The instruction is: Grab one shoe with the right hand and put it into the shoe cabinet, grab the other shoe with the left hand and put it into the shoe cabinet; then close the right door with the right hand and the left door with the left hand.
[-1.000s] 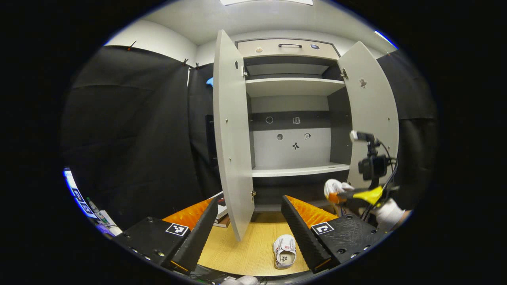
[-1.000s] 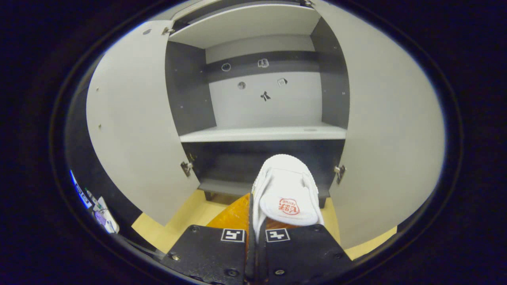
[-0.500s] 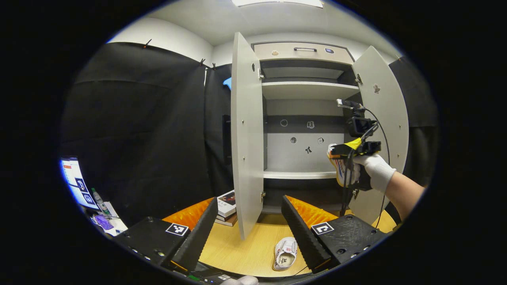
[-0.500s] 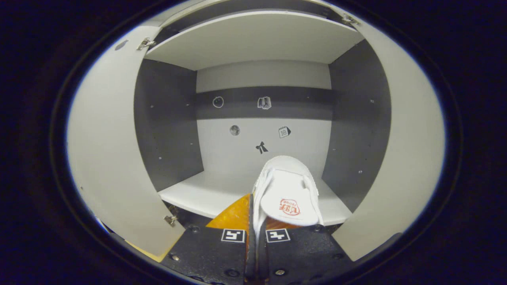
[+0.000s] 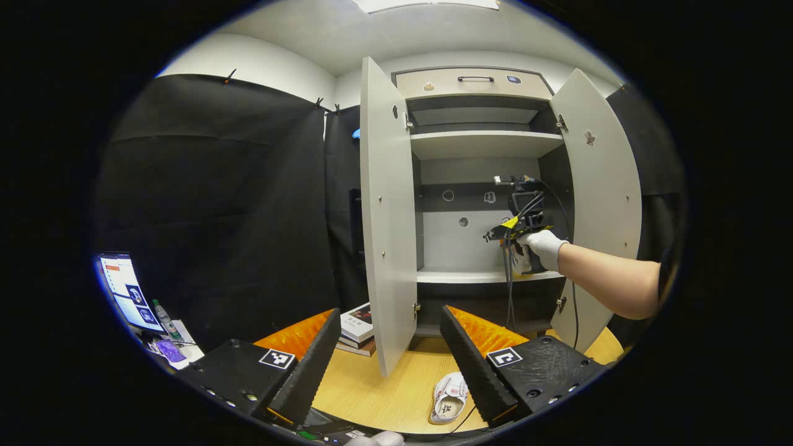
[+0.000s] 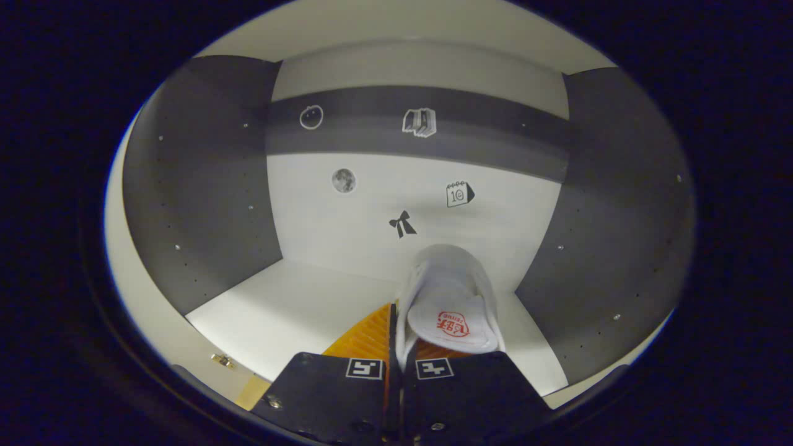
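Holding the first shoe by its side wall, our right gripper is reaching inside the shoe cabinet, above the white middle shelf. Its fingers are closed to a narrow slit with the shoe's thin wall pinched between them, and the shoe's toe is pointing toward the back panel. We cannot tell whether the sole is touching the shelf, since the shoe's underside is hidden.

In the left gripper view, we are seeing a gloved hand carrying that gripper into the middle compartment, on its right side, with a bare forearm stretching in from the right. Both cabinet doors are standing open: the left door is swung nearly edge-on toward us, and the right door is angled outward.

Our left gripper is hovering low over the desk with its fingers spread wide apart and gripping nothing. The second shoe is lying on the desk, opening upward, just beside the right finger. A stack of books is resting on the desk behind the left door.
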`<state>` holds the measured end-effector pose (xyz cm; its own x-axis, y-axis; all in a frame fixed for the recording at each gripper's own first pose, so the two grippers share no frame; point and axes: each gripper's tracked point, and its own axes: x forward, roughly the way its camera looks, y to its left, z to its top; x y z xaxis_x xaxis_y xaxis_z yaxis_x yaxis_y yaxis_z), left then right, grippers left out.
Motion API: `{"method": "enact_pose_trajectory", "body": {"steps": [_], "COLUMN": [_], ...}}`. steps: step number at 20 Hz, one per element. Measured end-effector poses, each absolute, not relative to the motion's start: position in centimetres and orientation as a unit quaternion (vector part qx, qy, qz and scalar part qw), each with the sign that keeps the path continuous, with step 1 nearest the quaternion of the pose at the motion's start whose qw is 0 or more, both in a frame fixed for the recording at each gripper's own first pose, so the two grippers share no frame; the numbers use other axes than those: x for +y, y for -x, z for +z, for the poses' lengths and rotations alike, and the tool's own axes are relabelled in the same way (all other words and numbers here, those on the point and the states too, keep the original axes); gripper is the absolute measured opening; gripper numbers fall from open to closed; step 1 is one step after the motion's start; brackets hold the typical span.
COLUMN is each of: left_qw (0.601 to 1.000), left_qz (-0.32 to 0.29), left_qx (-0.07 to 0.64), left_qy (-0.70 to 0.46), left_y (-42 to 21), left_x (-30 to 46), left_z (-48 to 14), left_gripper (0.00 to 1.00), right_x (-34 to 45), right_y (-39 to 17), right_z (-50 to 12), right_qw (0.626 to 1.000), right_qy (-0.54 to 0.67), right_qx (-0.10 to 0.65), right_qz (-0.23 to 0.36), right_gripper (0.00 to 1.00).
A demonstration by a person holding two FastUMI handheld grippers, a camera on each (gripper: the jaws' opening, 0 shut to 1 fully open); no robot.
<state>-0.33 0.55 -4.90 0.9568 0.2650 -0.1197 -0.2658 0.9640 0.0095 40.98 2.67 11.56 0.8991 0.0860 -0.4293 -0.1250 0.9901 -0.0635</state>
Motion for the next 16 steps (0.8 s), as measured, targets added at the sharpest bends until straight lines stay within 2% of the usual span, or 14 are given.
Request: {"method": "enact_pose_trajectory", "body": {"steps": [5,6,7,8,13,14,15,16], "left_qw": [0.990,0.990,0.990,0.990,0.990,0.990,0.990,0.991], "left_qz": [0.127,0.128,0.128,0.130,0.130,0.130,0.130,0.127], "left_qx": [0.060,0.060,0.061,0.059,0.058,0.056,0.053,0.051], "left_qy": [-0.003,-0.003,-0.004,-0.005,0.004,0.003,0.002,0.001], "left_y": [0.3,0.3,0.3,0.4,0.5,0.6,0.6,0.7], "left_x": [0.5,0.6,0.8,1.0,2.0,2.2,2.5,2.5], "left_z": [-4.6,-4.7,-4.8,-4.7,-4.6,-4.4,-4.2,-4.2], "left_gripper": [0.96,0.96,0.96,0.96,0.96,0.96,0.96,0.96], "right_x": [2.8,2.8,2.8,3.0,2.9,2.8,2.8,2.5], "right_y": [-42.8,-43.1,-43.0,-43.1,-42.0,-41.2,-40.6,-40.0], "right_z": [8.0,7.2,6.5,6.4,8.1,8.8,9.7,11.1], "right_qw": [0.945,0.938,0.929,0.924,0.932,0.935,0.941,0.948], "right_qy": [0.023,0.018,0.021,0.021,-0.004,-0.009,-0.023,-0.035], "right_qx": [0.322,0.344,0.367,0.377,0.359,0.350,0.334,0.311], "right_qz": [0.046,0.045,0.048,0.051,0.051,0.053,0.058,0.056], "right_gripper": [0.04,0.07,0.05,0.08,0.14,0.30,0.41,0.57]}}
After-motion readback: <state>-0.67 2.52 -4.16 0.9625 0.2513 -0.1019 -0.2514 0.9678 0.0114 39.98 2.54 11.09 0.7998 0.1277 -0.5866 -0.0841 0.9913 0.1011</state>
